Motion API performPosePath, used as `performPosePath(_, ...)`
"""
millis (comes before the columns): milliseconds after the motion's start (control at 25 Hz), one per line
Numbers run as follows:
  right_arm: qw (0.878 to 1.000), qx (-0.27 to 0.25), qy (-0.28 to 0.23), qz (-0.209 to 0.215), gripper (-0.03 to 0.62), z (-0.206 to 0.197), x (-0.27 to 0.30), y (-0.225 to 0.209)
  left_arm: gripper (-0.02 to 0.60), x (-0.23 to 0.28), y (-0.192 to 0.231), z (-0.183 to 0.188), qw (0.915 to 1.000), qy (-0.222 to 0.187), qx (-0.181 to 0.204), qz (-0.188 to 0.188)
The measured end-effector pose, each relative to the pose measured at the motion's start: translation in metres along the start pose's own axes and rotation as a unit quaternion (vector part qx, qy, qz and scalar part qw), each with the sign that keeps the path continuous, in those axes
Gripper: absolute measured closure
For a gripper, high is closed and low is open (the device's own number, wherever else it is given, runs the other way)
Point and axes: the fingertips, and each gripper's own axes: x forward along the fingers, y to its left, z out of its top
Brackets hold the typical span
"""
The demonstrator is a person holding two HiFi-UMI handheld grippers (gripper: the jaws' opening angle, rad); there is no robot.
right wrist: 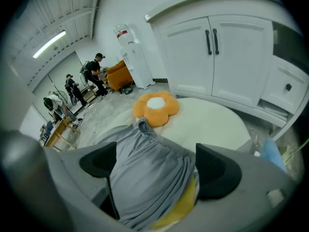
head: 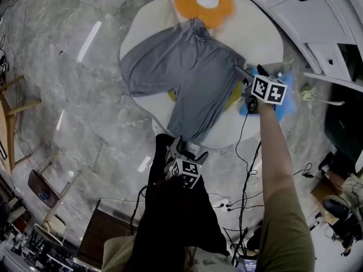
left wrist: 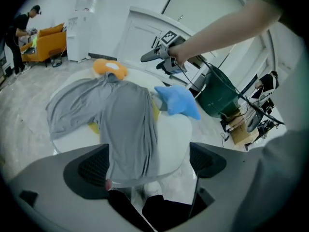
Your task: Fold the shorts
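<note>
While the gray shorts [head: 181, 75] lie spread on the round white tabletop [head: 258, 33], the left gripper [head: 182, 145] and right gripper [head: 245, 73] hover with fingers wide and empty. A careless pinch could also catch the yellow item [right wrist: 181, 204] beneath, or bunch the fabric.

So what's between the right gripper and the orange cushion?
The grey shorts, their waistband reaching the cushion, as the right gripper view shows.
</note>
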Motion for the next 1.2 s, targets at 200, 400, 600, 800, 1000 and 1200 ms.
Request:
performPosePath(200,0.995,0.102,0.001,-0.004,0.074,-0.026,0.061,-0.040,0.078,0.070,0.005,-0.041,0.9995,0.023,-0.014,-0.016)
performPosePath(400,0.987,0.158,0.010,-0.029,0.075,-0.045,0.099,-0.079,0.078,0.110,-0.014,-0.069,0.9976,0.051,-0.017,-0.044)
performPosePath(600,0.990,0.124,0.045,-0.047,0.085,-0.060,0.119,-0.095,0.078,0.129,-0.019,-0.098,0.9952,0.090,-0.017,-0.035)
performPosePath(800,0.990,0.119,0.055,-0.042,0.156,-0.068,0.129,-0.104,0.078,0.145,-0.016,-0.111,0.9930,0.109,-0.024,-0.041)
performPosePath(1000,0.990,0.124,0.066,-0.006,0.226,-0.081,0.136,-0.098,0.078,0.160,-0.031,-0.143,0.9891,0.138,0.011,-0.049)
performPosePath(1200,0.987,0.140,0.073,0.018,0.293,-0.082,0.136,-0.096,0.083,0.169,-0.021,-0.144,0.9863,0.153,0.039,-0.047)
